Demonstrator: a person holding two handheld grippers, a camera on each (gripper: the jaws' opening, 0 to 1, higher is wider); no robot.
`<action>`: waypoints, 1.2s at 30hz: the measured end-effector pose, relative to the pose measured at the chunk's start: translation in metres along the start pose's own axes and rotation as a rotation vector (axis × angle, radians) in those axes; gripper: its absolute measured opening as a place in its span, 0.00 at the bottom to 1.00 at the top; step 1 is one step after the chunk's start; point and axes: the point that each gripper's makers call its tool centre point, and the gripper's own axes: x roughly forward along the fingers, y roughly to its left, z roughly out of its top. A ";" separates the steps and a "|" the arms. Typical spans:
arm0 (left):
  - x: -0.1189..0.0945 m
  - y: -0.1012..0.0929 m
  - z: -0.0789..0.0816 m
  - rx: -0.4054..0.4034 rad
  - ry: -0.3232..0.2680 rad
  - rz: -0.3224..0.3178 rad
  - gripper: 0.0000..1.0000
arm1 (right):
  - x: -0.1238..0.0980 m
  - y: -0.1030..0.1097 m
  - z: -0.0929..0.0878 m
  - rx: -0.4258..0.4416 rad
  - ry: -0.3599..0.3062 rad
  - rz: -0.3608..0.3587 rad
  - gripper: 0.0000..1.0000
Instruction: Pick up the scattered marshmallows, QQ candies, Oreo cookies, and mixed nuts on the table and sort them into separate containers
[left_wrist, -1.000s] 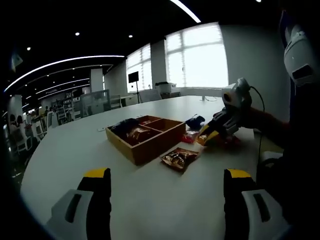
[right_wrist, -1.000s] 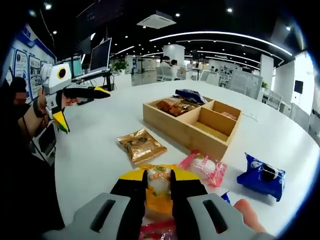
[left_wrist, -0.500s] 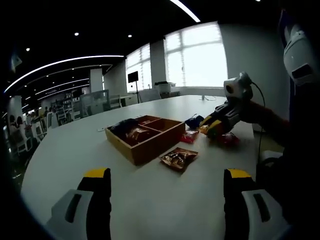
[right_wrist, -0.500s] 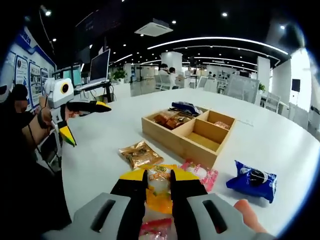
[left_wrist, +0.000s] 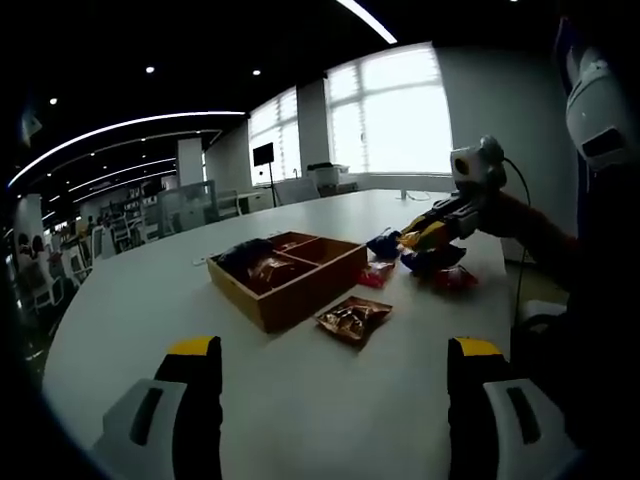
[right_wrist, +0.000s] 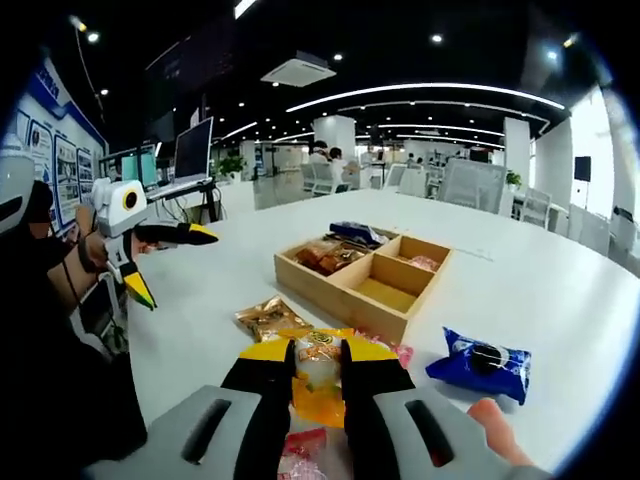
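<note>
The right hand-held gripper (right_wrist: 319, 362) pinches a yellow candy packet (right_wrist: 318, 385); the wooden tray (right_wrist: 357, 275) sits at 12 o'clock. The left hand-held gripper (left_wrist: 334, 365) is spread wide.

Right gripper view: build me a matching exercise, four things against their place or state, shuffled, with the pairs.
Things:
1. yellow packet
2. blue Oreo packet
3. gold-brown packet
4. wooden box

Places or states:
A. lying on the white table, right of the box
B. divided into compartments, some with snacks inside
C. clamped between the right gripper jaws
D. flat on the table in front of the box, on its left

Pairs: 1-C, 2-A, 3-D, 4-B
</note>
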 end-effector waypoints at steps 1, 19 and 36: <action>0.000 0.000 0.000 0.002 0.001 0.001 0.97 | 0.000 0.000 0.000 0.002 -0.001 -0.001 0.15; 0.003 -0.001 0.001 0.012 -0.007 -0.020 0.97 | -0.001 -0.015 0.013 -0.014 -0.006 -0.040 0.15; 0.010 -0.001 -0.004 0.021 0.004 -0.035 0.97 | 0.017 -0.035 0.034 -0.024 -0.035 -0.062 0.15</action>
